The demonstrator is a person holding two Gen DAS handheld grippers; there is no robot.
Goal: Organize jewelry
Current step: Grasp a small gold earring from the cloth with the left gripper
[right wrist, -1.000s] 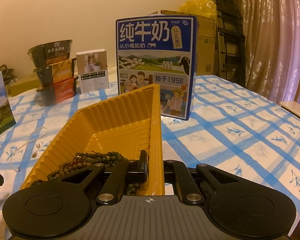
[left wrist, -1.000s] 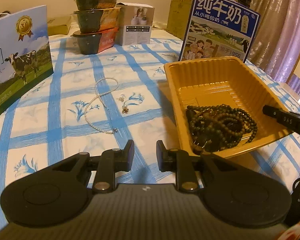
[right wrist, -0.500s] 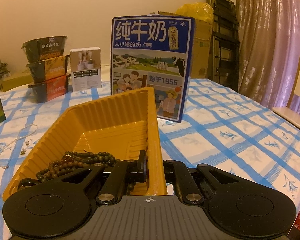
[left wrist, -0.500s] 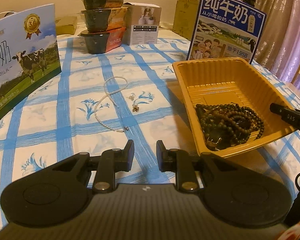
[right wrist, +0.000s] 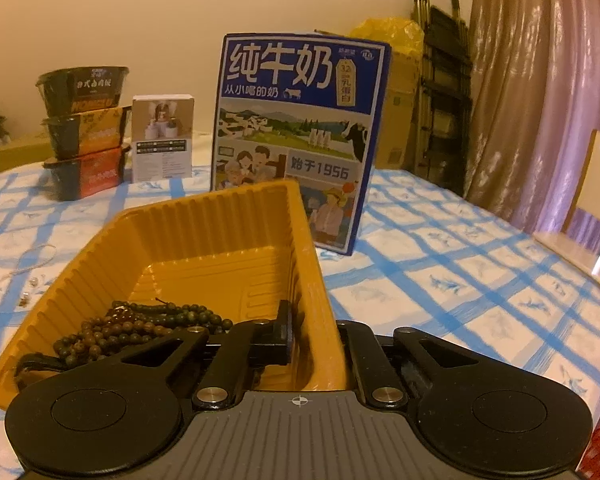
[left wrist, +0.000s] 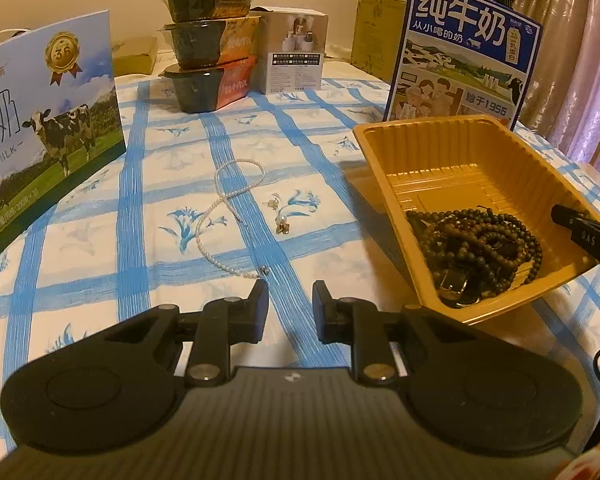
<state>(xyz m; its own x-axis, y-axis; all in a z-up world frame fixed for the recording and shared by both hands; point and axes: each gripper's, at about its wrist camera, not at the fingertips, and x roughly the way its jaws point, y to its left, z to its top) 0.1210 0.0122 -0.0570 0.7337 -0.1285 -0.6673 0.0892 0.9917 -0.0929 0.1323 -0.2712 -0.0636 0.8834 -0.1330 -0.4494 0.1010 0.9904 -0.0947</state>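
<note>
At the far left of the left wrist view, a light blue milk carton printed with a cow point(left wrist: 44, 120) is stood on the blue-and-white checked tablecloth point(left wrist: 132, 208). Behind it, a stack of three dark instant-meal bowls point(left wrist: 208, 36) and a small white product box point(left wrist: 294, 56) are kept at the back, well apart from the working area.

In the middle, a white pearl necklace point(left wrist: 224, 208) is left lying loose on the cloth, with two small earrings point(left wrist: 278, 216) just beside it to the right. These pieces are judged to be the ones not yet sorted. The left gripper point(left wrist: 286, 312) is held above the cloth just short of the necklace's near end, its jaws parted a little with nothing between them, seemingly so that the strand can be taken next.

Further right, a ribbed yellow plastic tray point(left wrist: 440, 152) is tilted, its right side raised, so that the dark wooden bead strands point(left wrist: 476, 244) are gathered in its near corner. A dark blue milk box with white lettering point(right wrist: 300, 120) is stood behind the tray.

The tray's right wall is clamped by the right gripper point(right wrist: 312, 340), one finger inside and one outside, presumably to steady the tray for receiving jewelry.
</note>
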